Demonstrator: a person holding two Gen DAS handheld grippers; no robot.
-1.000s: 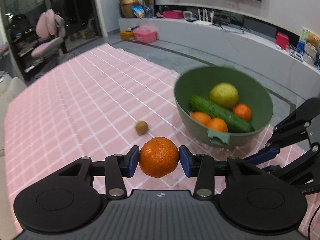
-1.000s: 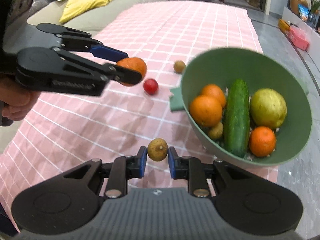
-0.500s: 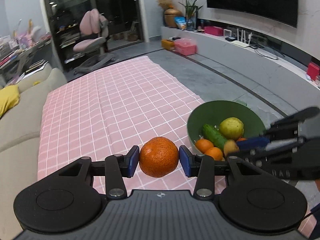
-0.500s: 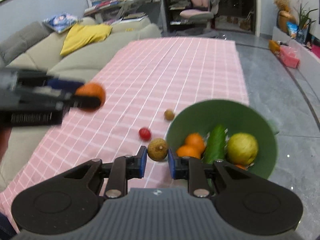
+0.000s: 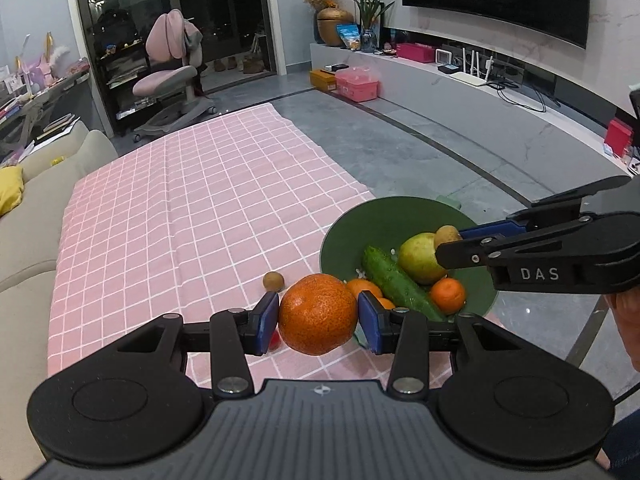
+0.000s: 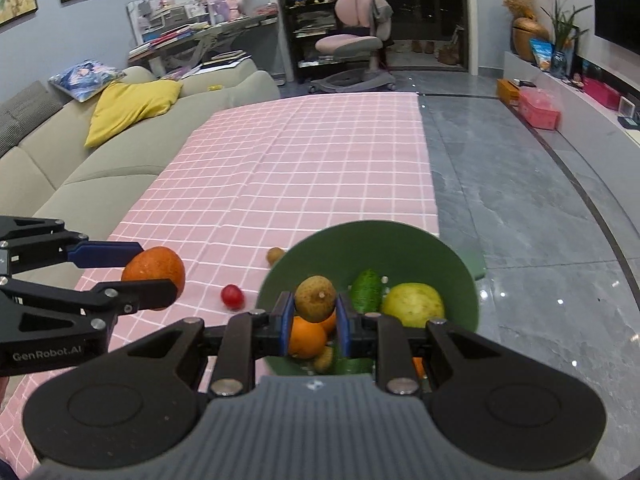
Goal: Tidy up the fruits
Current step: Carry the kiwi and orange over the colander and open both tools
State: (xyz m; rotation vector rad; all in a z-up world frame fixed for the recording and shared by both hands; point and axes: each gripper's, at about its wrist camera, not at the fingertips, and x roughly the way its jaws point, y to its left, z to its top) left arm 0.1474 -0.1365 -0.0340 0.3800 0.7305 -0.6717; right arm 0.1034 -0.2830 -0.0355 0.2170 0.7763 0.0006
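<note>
My left gripper [image 5: 318, 320] is shut on a large orange [image 5: 318, 314] and holds it above the pink cloth, left of the green bowl [image 5: 340, 236]. My right gripper [image 6: 314, 316] is shut on a small brown fruit [image 6: 315, 298] and holds it over the green bowl [image 6: 440, 256]. The bowl holds a cucumber [image 5: 394, 280], a yellow-green fruit [image 5: 416, 258] and small oranges [image 5: 448, 295]. A small brown fruit [image 5: 273, 281] and a red fruit [image 6: 232, 296] lie on the cloth beside the bowl.
The pink checked cloth [image 5: 192, 200] covers a long table with its edge near the bowl. A beige sofa [image 6: 100, 168] runs along the left side. Grey floor [image 6: 520, 208] lies to the right.
Both grippers have risen and tilted up. The right gripper has carried the small brown fruit over the bowl. The left gripper still holds the orange beside the bowl.
</note>
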